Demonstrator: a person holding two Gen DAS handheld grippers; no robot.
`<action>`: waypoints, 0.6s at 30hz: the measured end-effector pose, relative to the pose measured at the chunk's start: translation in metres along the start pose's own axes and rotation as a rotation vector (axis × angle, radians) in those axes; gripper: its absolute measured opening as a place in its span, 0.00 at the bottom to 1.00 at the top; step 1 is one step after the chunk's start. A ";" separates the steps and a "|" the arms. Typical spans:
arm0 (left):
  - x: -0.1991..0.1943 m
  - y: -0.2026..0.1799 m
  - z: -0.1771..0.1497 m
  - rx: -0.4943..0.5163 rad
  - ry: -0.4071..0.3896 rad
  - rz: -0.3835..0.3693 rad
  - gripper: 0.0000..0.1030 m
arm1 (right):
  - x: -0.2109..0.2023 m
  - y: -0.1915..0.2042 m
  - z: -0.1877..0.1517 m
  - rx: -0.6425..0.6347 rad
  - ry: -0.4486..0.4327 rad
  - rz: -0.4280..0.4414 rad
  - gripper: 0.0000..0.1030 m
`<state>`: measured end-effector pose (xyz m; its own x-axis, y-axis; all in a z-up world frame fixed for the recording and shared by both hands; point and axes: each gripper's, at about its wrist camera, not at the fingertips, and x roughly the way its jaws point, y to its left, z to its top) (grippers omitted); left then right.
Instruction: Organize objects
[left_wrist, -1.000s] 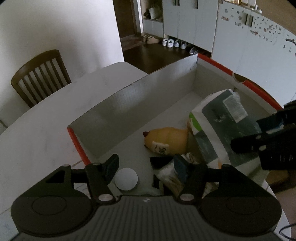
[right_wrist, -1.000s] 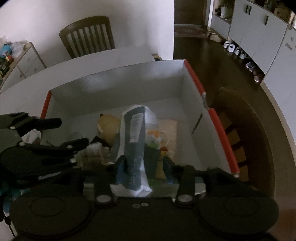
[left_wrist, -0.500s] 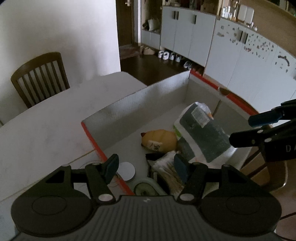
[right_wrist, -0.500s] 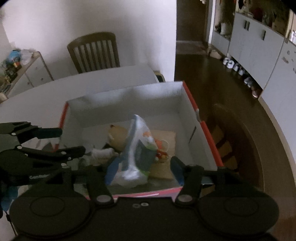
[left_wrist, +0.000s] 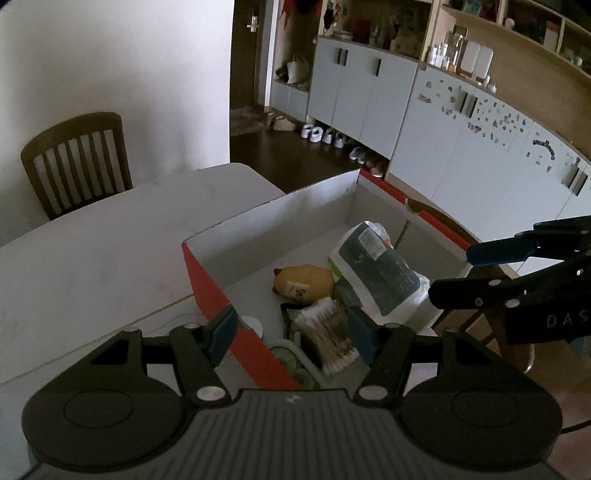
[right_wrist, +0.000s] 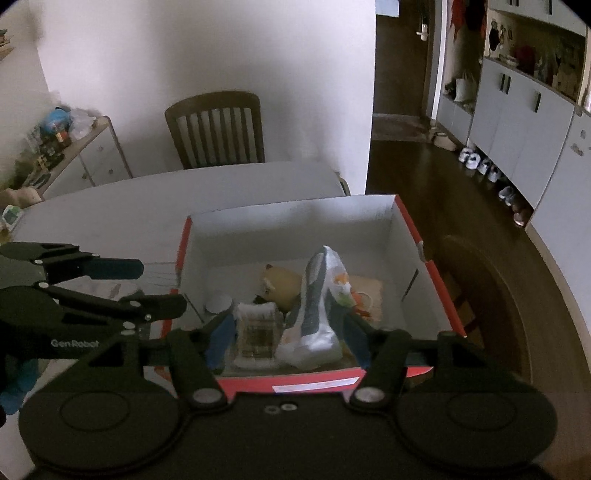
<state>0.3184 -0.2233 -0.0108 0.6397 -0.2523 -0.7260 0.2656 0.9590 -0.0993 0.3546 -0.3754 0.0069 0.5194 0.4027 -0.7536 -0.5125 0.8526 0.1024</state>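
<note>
A red box (left_wrist: 207, 280) with white inner walls stands on the white table. Inside lie a white-and-dark pouch (left_wrist: 376, 273), a yellow plush toy (left_wrist: 303, 282), a pack of cotton swabs (left_wrist: 328, 332) and a white disc (left_wrist: 253, 323). My left gripper (left_wrist: 291, 328) hovers open above the box's near corner with nothing in it. My right gripper (right_wrist: 290, 332) hangs above the box's (right_wrist: 436, 280) front edge, its jaws opening. The pouch (right_wrist: 317, 306) lies below them in the box, free of the pads. Each gripper shows in the other's view: right (left_wrist: 452, 274), left (right_wrist: 162, 286).
A wooden chair (right_wrist: 218, 129) stands at the table's (left_wrist: 92, 258) far side, and another chair (right_wrist: 480, 295) sits right of the box. A cluttered sideboard (right_wrist: 74, 147) is far left. Cabinets with shoes (left_wrist: 325, 134) at their foot line the right wall.
The right gripper let go of the pouch, which now rests in the box. Both grippers rose and drew back from the box.
</note>
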 end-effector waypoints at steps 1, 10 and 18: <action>-0.003 0.001 -0.001 -0.003 -0.003 -0.001 0.63 | -0.001 0.002 -0.001 -0.003 -0.006 -0.001 0.65; -0.027 0.005 -0.016 -0.016 -0.040 -0.010 0.72 | -0.017 0.019 -0.013 -0.029 -0.081 -0.006 0.76; -0.037 0.007 -0.024 -0.056 -0.047 -0.027 0.82 | -0.029 0.023 -0.021 -0.019 -0.135 0.006 0.88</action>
<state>0.2791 -0.2042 -0.0014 0.6664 -0.2826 -0.6900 0.2434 0.9571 -0.1569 0.3129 -0.3744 0.0178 0.6029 0.4503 -0.6586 -0.5281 0.8440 0.0936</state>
